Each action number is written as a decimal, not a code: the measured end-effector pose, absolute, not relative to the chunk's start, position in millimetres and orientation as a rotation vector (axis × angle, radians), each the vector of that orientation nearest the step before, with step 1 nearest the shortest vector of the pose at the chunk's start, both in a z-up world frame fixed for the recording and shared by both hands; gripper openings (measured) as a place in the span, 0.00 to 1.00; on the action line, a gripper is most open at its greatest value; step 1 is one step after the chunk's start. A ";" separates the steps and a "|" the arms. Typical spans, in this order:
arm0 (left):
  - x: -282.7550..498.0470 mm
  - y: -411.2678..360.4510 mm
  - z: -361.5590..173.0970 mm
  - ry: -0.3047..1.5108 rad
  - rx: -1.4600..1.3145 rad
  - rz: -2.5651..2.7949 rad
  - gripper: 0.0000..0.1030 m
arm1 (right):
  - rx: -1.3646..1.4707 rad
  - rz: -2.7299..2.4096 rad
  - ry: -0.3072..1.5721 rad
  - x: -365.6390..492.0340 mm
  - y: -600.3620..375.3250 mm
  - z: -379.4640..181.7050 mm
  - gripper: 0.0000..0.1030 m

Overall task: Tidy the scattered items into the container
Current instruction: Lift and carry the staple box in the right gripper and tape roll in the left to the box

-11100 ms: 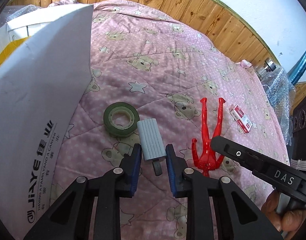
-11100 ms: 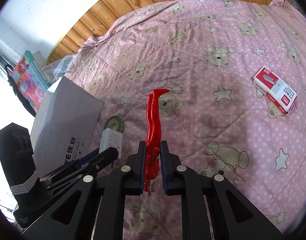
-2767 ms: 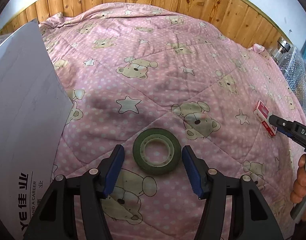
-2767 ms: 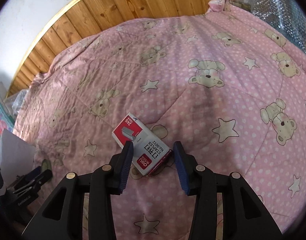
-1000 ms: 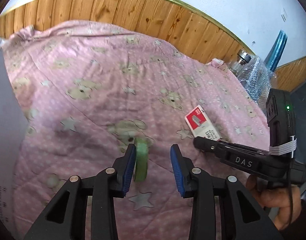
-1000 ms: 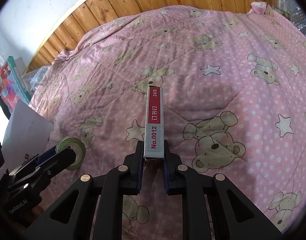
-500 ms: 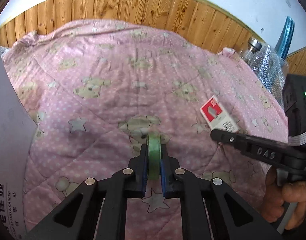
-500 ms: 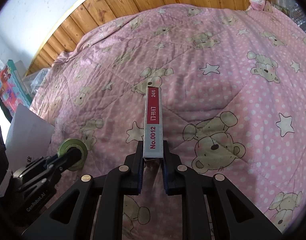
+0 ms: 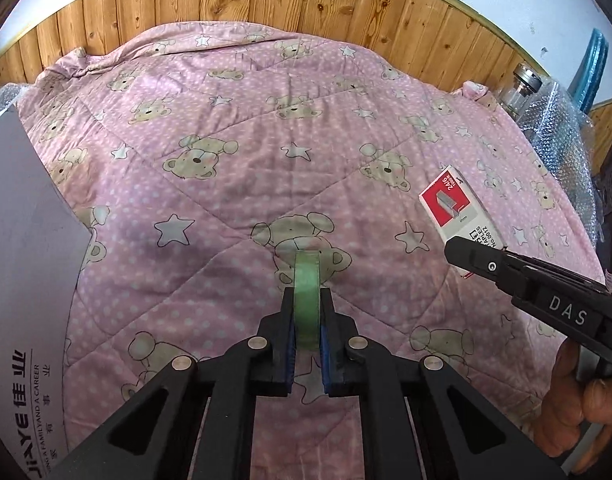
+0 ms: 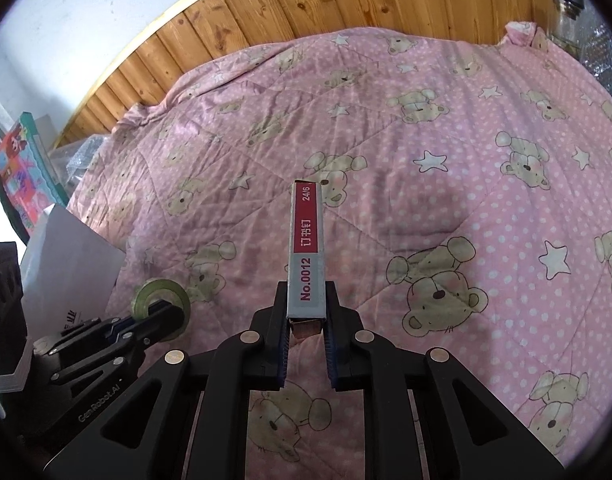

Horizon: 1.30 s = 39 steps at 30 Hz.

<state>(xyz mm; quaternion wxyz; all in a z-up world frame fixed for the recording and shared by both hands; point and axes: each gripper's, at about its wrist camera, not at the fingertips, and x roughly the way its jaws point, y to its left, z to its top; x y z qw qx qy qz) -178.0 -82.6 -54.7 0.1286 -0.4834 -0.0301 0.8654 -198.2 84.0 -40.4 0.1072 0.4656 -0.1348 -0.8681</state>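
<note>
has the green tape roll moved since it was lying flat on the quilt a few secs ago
Yes. The green tape roll is now on edge, clamped in the left gripper, no longer flat on the pink quilt.

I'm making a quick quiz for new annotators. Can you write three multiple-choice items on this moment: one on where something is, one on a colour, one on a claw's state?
1. Where is the white box lid in the left wrist view?
A. far left
B. far right
C. centre

2. What colour is the tape roll?
A. blue
B. green
C. yellow

3. How is the right claw?
A. open, holding nothing
B. shut on the tape roll
C. shut on the staple box

Answers: 1 A, it fills the left edge. 2 B, its edge shows green in the left claw. 3 C, the fingers clamp the box's near end.
</note>
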 end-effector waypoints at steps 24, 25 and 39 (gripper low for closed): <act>-116.4 -133.2 25.4 -0.181 -1.273 2.572 0.10 | 1.266 -2.541 -0.287 -118.9 4.5 33.3 0.15; -112.9 -136.5 29.1 -0.186 -1.265 2.576 0.10 | 1.260 -2.541 -0.279 -114.5 -0.3 36.5 0.15; -57.5 -184.0 73.7 -0.260 -1.127 2.620 0.10 | 1.159 -2.534 -0.160 -63.0 -62.2 81.0 0.15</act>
